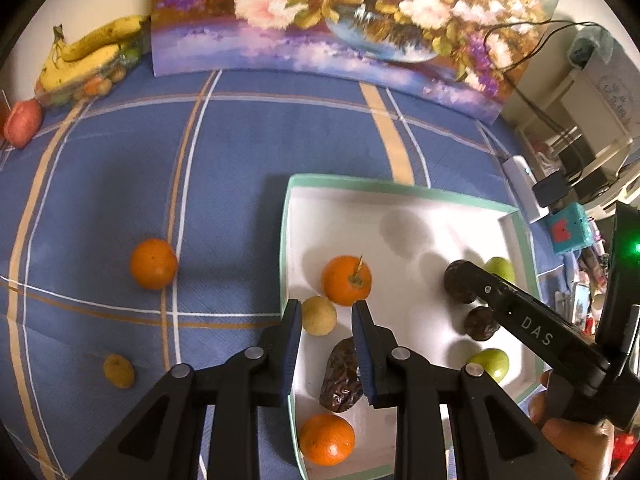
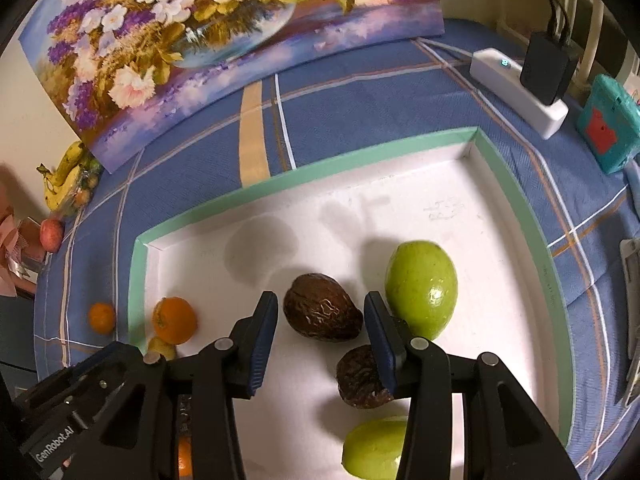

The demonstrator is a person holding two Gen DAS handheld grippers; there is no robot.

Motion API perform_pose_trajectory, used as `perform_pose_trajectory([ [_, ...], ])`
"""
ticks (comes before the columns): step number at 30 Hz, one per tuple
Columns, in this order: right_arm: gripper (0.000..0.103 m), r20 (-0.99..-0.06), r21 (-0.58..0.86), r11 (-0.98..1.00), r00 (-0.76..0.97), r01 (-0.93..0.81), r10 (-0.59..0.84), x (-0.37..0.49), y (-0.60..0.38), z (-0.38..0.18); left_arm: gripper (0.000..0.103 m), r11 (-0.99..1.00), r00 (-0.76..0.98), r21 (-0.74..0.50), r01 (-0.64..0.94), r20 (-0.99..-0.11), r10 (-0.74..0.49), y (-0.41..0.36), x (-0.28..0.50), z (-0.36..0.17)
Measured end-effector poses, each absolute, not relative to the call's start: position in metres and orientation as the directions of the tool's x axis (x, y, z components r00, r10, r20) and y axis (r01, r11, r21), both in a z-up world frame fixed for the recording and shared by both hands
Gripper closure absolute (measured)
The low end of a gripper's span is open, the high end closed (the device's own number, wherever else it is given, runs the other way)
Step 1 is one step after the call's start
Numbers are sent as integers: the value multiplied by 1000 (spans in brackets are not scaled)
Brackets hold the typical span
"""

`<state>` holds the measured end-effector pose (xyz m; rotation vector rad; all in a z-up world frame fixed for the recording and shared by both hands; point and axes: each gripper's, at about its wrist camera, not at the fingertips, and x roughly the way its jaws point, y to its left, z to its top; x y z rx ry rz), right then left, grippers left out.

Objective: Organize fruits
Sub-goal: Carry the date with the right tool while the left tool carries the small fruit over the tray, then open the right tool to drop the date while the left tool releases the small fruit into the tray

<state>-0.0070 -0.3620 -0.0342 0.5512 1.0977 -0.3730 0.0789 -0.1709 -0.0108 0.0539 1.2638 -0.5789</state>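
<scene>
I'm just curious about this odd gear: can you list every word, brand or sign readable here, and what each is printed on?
"DAS": on the right gripper arm, seen from the left wrist view.
"GenRobot.AI": on the left gripper body, seen from the right wrist view.
Faint scribbles on the white tray floor: too faint to read.
Red mark on the teal box: a shape, no legible words.

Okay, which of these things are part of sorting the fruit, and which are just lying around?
Part of the job:
white tray
oranges in the tray
dates
green fruits
loose orange on the cloth
small yellow fruit on the cloth

Just lying about:
flower painting
power strip
teal box
</scene>
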Motion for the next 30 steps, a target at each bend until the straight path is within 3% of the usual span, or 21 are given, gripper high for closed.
perform_pose_trajectory([
  [11,57,-868,229,822,491,522,-70,-15,-358,11,74,867,253,-268,421,-883,-396,-155,81,17],
  [20,57,-875,229,816,479,531,-66,-17,-359,5,72,902,250,-244,356,-905,-343,-144,89,4],
  [21,57,-877,228,816,477,532,-66,-17,-360,4,65,907,251,-237,347,-909,-333,-143,90,2],
  [22,57,-879,226,816,473,532,-65,-17,-360,3,46,915,256,-226,333,-912,-319,-141,92,0],
  [23,51,-881,223,816,469,533,-65,-17,-360,1,36,920,261,-221,325,-914,-311,-139,92,-1],
  [24,39,-883,220,816,466,534,-67,-17,-360,0,28,926,267,-214,311,-915,-302,-137,93,-3],
  [26,35,-886,211,818,458,535,-72,-16,-359,-2,28,934,265,-213,287,-919,-291,-133,97,-7],
  [29,33,-895,195,825,441,530,-72,-15,-358,-7,20,947,259,-210,242,-927,-272,-125,101,-16],
  [30,27,-897,187,828,435,529,-75,-14,-358,-8,17,950,258,-208,234,-929,-266,-123,101,-18],
])
